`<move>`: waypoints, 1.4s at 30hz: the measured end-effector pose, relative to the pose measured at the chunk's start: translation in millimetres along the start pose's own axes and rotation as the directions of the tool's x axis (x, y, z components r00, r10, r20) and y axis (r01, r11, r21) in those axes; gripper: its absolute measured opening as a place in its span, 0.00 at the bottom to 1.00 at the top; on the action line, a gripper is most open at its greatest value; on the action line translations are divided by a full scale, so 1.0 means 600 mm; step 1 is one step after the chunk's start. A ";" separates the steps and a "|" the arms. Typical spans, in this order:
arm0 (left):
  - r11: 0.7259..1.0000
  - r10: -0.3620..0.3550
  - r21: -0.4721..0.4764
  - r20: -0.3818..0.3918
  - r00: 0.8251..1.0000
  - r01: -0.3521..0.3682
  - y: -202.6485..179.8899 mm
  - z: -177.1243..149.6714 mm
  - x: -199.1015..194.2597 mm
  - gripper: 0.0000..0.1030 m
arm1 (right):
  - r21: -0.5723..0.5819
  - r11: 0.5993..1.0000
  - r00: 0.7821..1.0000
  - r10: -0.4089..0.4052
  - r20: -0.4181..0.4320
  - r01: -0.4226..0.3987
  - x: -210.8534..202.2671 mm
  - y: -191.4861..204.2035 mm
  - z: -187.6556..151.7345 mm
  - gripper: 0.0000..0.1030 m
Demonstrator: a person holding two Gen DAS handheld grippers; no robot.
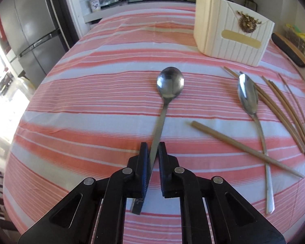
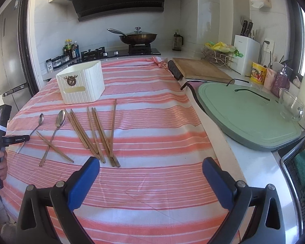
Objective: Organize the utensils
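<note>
My left gripper [image 1: 153, 148] is shut on the handle of a steel spoon [image 1: 169, 81], whose bowl points away over the striped cloth; the spoon also shows in the right wrist view [image 2: 40, 120]. A second spoon [image 1: 247, 96] lies to the right with one chopstick [image 1: 244, 145] across its handle. Several wooden chopsticks [image 2: 97, 134] lie beside it. A white ribbed organizer box [image 1: 231, 32] stands at the back; it also shows in the right wrist view [image 2: 81, 82]. My right gripper [image 2: 150, 170] is open and empty above the cloth's near part.
A green cutting board [image 2: 248, 116] and a wooden board [image 2: 199, 69] lie on the counter right of the cloth. A glass mug [image 2: 290, 105] stands by them. A stove with a pan [image 2: 138, 35] is at the back. A fridge [image 1: 30, 30] stands left.
</note>
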State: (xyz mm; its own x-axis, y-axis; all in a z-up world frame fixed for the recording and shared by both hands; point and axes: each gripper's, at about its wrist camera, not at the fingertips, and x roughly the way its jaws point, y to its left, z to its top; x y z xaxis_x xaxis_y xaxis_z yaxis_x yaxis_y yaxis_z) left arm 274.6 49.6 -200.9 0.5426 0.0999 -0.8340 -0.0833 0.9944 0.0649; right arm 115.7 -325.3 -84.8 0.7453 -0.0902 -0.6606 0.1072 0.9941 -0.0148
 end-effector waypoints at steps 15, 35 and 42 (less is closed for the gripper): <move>1.000 0.007 -0.015 -0.003 1.000 -0.007 0.061 -0.015 -0.003 0.09 | -0.065 0.957 0.900 0.243 -0.362 -0.284 0.300 0.092 0.102 0.33; 0.999 -0.047 -0.009 -0.010 0.999 0.047 0.080 -0.023 -0.010 0.33 | -0.102 0.989 0.893 0.051 -0.447 -0.108 0.266 -0.028 0.052 0.07; 0.993 -0.115 0.030 -0.085 0.990 0.118 0.093 -0.020 -0.006 0.61 | -0.098 0.985 0.885 0.082 -0.458 -0.142 0.265 -0.046 0.053 0.43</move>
State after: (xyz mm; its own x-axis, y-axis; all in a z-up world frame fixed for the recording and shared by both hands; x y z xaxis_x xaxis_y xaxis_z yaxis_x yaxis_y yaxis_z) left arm 258.1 104.6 -200.6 0.4753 -0.0184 -0.8796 0.0062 0.9998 -0.0176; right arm 252.1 -369.2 -165.4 0.3671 0.0292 -0.9297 -0.0653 0.9979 0.0056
